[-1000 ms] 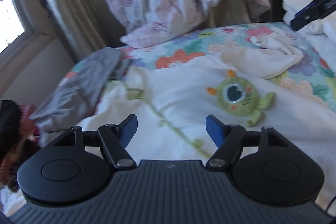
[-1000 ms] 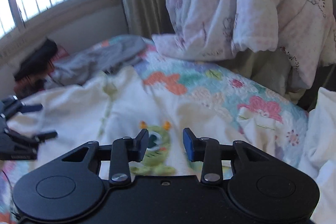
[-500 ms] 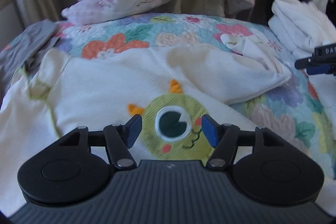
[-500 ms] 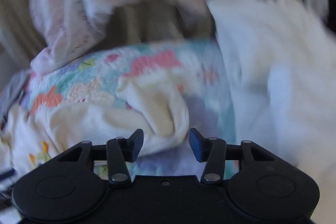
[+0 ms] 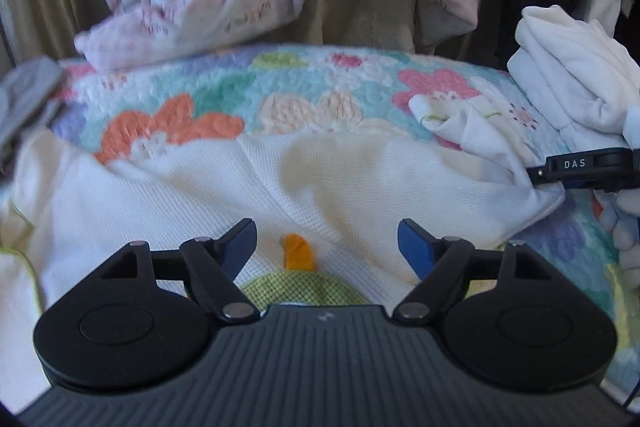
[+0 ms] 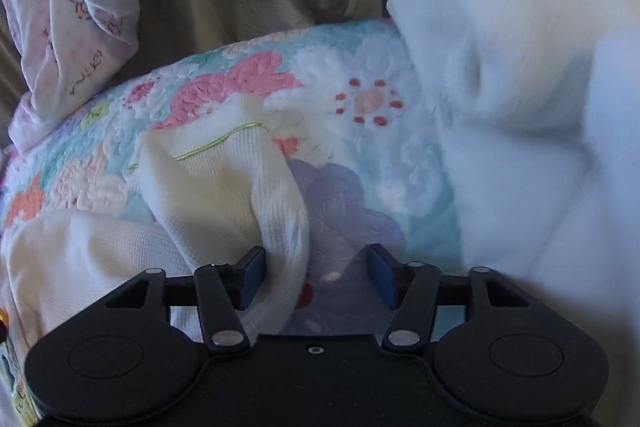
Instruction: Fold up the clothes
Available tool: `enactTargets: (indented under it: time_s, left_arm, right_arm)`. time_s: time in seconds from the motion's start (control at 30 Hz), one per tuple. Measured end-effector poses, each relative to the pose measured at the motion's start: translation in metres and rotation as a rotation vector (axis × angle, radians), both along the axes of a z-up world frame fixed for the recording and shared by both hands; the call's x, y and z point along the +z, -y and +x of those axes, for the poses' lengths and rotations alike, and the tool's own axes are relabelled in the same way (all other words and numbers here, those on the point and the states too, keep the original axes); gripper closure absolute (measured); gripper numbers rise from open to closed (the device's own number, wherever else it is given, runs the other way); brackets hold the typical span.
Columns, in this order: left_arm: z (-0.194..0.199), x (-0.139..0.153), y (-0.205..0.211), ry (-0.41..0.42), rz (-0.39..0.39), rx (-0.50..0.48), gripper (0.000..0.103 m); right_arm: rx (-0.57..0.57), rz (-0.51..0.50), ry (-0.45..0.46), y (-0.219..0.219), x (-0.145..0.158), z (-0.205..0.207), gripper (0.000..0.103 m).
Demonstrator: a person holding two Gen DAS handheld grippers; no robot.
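Right tongs (image 6: 316,275): opening, sleeve (image 6: 248,195) of the cream garment (image 5: 200,195) beside the left pad, ungripped.
Left tongs (image 5: 326,243): opening, empty, above the garment.
Risk: closing may pinch the floral quilt (image 6: 352,207) under the sleeve.

Floral quilt (image 5: 208,99) underneath; beige curtain (image 5: 360,15) behind.

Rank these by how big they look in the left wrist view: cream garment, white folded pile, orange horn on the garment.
1. cream garment, which spans most of the width.
2. white folded pile, at the right edge; it lies farther off and is partly cut off, so its true size is unsure.
3. orange horn, the smallest by far.
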State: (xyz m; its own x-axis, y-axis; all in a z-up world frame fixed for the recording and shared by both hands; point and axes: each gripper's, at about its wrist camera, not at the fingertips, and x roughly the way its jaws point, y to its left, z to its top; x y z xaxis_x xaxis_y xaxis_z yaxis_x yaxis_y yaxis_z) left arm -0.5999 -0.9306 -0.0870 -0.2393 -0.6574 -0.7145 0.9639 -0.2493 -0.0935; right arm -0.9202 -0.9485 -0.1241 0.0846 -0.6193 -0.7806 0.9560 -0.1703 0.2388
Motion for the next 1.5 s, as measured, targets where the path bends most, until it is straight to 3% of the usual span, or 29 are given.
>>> enactTargets:
  time_s: [0.07, 0.13, 0.2, 0.23, 0.27, 0.3, 0.43, 0.67, 0.73, 0.9, 1.03, 1.13, 1.23, 1.33, 1.5]
  left_arm:
    - [0.0, -0.008, 0.006, 0.018, 0.018, 0.021, 0.026]
    - [-0.005, -0.013, 0.01, 0.096, 0.029, 0.065, 0.026]
    - [-0.009, -0.016, 0.012, 0.131, 0.032, 0.089, 0.026]
    - [-0.009, -0.017, 0.014, 0.13, 0.031, 0.097, 0.026]
    - [-0.008, -0.017, 0.015, 0.114, 0.032, 0.113, 0.026]
    - [-0.006, -0.017, 0.016, 0.099, 0.034, 0.122, 0.026]
    - [0.0, -0.018, 0.019, 0.069, 0.033, 0.154, 0.026]
    - [0.012, -0.017, 0.016, 0.118, 0.016, 0.204, 0.025]
    - [0.017, -0.017, 0.013, 0.121, 0.016, 0.212, 0.018]
    - [0.028, -0.026, 0.01, 0.18, 0.036, 0.236, 0.018]
    - [0.027, -0.018, 0.002, 0.139, 0.03, 0.202, 0.018]
    - [0.006, -0.008, -0.011, 0.166, -0.026, 0.051, 0.018]
    - [-0.014, -0.009, -0.023, 0.238, -0.061, -0.111, 0.018]
    - [-0.018, -0.015, -0.03, 0.248, -0.071, -0.165, 0.018]
    - [-0.014, -0.024, -0.023, 0.205, -0.055, -0.165, 0.014]
  right_arm:
    - [0.039, -0.031, 0.004, 0.004, -0.002, 0.003, 0.041]
    - [0.089, -0.047, -0.021, 0.008, -0.002, 0.014, 0.046]
    - [0.129, -0.073, -0.048, 0.008, -0.004, 0.026, 0.063]
    - [0.148, -0.087, -0.039, 0.007, -0.004, 0.028, 0.087]
    - [0.163, -0.106, -0.019, 0.007, -0.002, 0.028, 0.097]
    - [0.172, -0.128, -0.017, 0.006, 0.001, 0.029, 0.097]
    - [0.155, -0.285, -0.246, -0.01, 0.04, 0.039, 0.098]
    - [-0.023, -0.595, -0.42, -0.05, 0.123, 0.019, 0.099]
    - [-0.07, -0.638, -0.448, -0.057, 0.13, 0.012, 0.099]
    - [-0.084, -0.538, -0.349, -0.034, 0.089, -0.003, 0.099]
    - [-0.075, -0.489, -0.239, -0.023, 0.081, -0.009, 0.099]
    - [-0.036, -0.552, -0.177, -0.018, 0.103, -0.007, 0.099]
    - [0.087, -0.637, -0.235, -0.004, 0.136, 0.008, 0.099]
    - [0.133, -0.701, -0.277, 0.003, 0.168, 0.008, 0.099]
    - [0.094, -0.644, -0.21, 0.033, 0.18, -0.011, 0.099]
